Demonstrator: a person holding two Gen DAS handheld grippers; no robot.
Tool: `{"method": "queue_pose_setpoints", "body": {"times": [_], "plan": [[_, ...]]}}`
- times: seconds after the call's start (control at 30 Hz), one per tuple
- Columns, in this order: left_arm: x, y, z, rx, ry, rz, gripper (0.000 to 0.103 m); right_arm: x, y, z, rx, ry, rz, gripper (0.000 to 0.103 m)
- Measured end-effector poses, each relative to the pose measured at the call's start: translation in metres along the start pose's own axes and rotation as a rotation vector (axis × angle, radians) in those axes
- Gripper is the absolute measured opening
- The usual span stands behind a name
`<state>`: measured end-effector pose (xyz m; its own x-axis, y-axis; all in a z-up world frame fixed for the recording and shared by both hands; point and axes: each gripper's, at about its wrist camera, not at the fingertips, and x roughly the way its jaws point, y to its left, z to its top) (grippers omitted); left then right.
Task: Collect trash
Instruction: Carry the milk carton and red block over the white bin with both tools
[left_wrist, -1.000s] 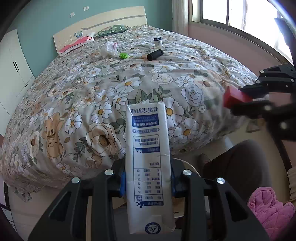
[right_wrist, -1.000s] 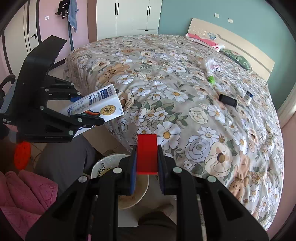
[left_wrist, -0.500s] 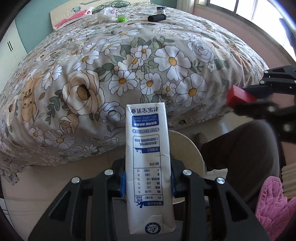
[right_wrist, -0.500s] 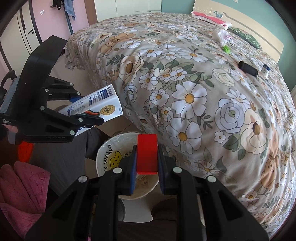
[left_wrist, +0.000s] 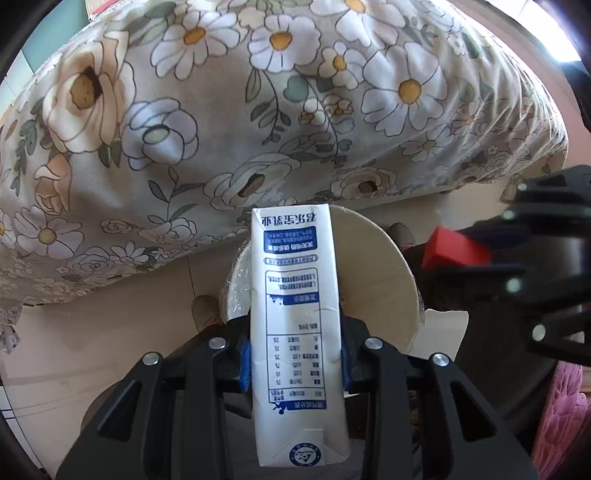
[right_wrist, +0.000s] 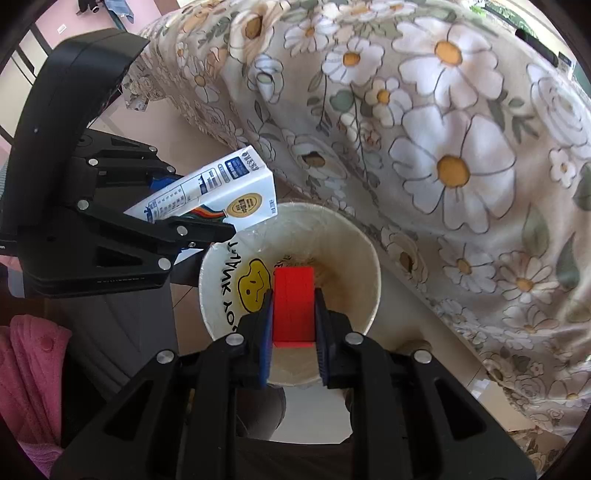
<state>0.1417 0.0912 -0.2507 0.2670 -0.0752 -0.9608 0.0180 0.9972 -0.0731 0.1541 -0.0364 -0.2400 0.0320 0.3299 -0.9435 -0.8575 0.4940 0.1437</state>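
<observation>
Left gripper (left_wrist: 293, 363) clenched on one white milk carton (left_wrist: 295, 325), upright at lower centre of the left wrist view, its far end over the bin's rim. Right gripper (right_wrist: 294, 332) clamped on one red block (right_wrist: 293, 304), centre-low in the right wrist view, directly above the mouth of the paper bin (right_wrist: 365, 295). One bin, two items, two grippers. Bin floor partly masked by the block; printed lettering on its inner wall cut off. Floral bedspread (right_wrist: 443, 129) fills the upper frame.
</observation>
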Motion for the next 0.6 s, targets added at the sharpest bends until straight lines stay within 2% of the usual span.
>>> {"method": "queue_pose_setpoints", "body": {"times": [0.6], "plan": [[0.106,0.004,0.007,-0.102,0.199,-0.048,0.036,0.126,-0.021,-0.012,0.133,0.235,0.041,0.021]]}}
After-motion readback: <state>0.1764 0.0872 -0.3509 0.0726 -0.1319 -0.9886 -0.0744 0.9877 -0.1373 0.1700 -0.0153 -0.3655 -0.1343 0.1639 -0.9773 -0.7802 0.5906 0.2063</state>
